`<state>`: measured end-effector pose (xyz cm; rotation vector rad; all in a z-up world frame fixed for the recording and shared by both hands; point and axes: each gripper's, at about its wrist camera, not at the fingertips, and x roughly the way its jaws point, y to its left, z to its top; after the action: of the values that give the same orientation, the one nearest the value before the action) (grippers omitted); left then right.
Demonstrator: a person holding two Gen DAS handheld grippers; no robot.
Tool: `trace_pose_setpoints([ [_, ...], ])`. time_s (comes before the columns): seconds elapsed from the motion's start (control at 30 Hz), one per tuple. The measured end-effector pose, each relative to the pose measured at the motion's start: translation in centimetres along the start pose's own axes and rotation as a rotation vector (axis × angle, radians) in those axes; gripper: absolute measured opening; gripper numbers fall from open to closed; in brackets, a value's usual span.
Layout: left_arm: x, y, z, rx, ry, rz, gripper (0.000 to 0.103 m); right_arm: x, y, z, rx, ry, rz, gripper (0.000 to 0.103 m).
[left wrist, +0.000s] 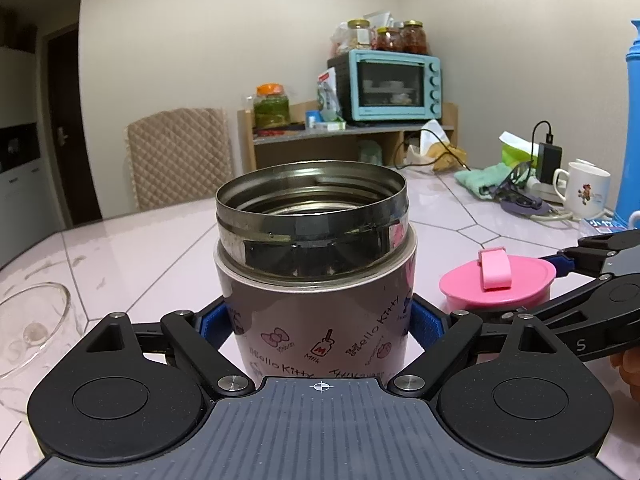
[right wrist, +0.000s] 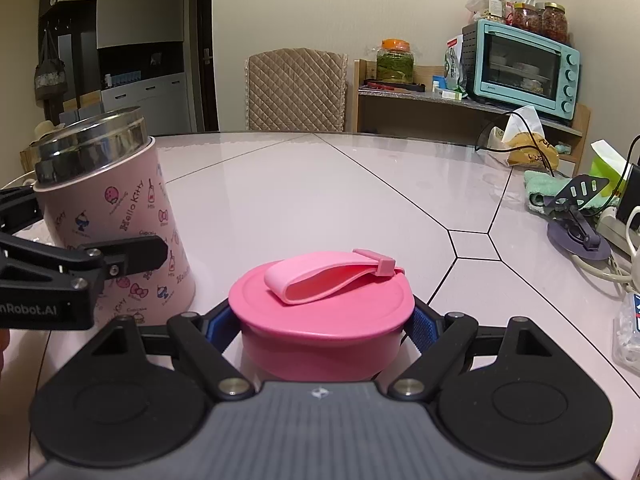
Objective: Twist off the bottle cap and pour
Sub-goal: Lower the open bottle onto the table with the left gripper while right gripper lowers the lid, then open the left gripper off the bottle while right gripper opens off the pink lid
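- The bottle (left wrist: 316, 304) stands uncapped at centre frame in the left view, its steel mouth open; the left gripper (left wrist: 320, 326) is clamped on its pink body.
- The cap (right wrist: 324, 308) sits low at centre in the right view, the right gripper (right wrist: 326, 326) closed around its rim, apparently on or just above the table (right wrist: 320, 184).
- The step in hand looks like parking the cap: release it flat and well right of the bottle.
- A glass bowl (left wrist: 34, 320) at lower left is the likely pour target; tilt slowly, with the grip kept firm.
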<state>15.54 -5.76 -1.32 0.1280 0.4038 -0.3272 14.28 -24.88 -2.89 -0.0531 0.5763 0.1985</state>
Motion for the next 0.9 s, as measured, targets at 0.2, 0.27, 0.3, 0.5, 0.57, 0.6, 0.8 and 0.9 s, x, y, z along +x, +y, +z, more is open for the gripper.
trace_pose_setpoints([
  [0.2,-0.28,0.04,-0.01,-0.005,0.003,-0.002,0.093,-0.01,0.12,-0.01,-0.002,0.006,0.000,0.085],
  [0.27,-0.36,0.04,-0.03,-0.005,0.003,-0.002,0.093,-0.01,0.15,-0.02,-0.003,0.006,-0.001,0.085],
  [0.3,-0.39,0.02,-0.05,-0.003,0.005,-0.001,0.093,-0.01,0.17,-0.02,-0.004,0.006,-0.002,0.085],
  [0.5,-0.50,-0.03,-0.08,-0.003,0.011,-0.004,0.093,-0.05,0.24,-0.05,-0.007,0.013,-0.004,0.085],
  [0.57,-0.50,-0.07,-0.12,-0.001,0.013,-0.004,0.094,-0.07,0.25,-0.05,-0.008,0.016,-0.004,0.085],
  [0.6,-0.51,-0.11,-0.14,-0.001,0.013,-0.004,0.094,-0.07,0.25,-0.06,-0.008,0.018,-0.004,0.085],
  [0.8,-0.59,-0.22,-0.24,0.003,0.020,-0.005,0.096,-0.02,0.26,0.05,-0.007,0.027,-0.004,0.086],
  [0.9,-0.65,-0.28,-0.27,0.005,0.021,-0.005,0.096,0.00,0.26,0.10,-0.006,0.031,-0.003,0.086],
])
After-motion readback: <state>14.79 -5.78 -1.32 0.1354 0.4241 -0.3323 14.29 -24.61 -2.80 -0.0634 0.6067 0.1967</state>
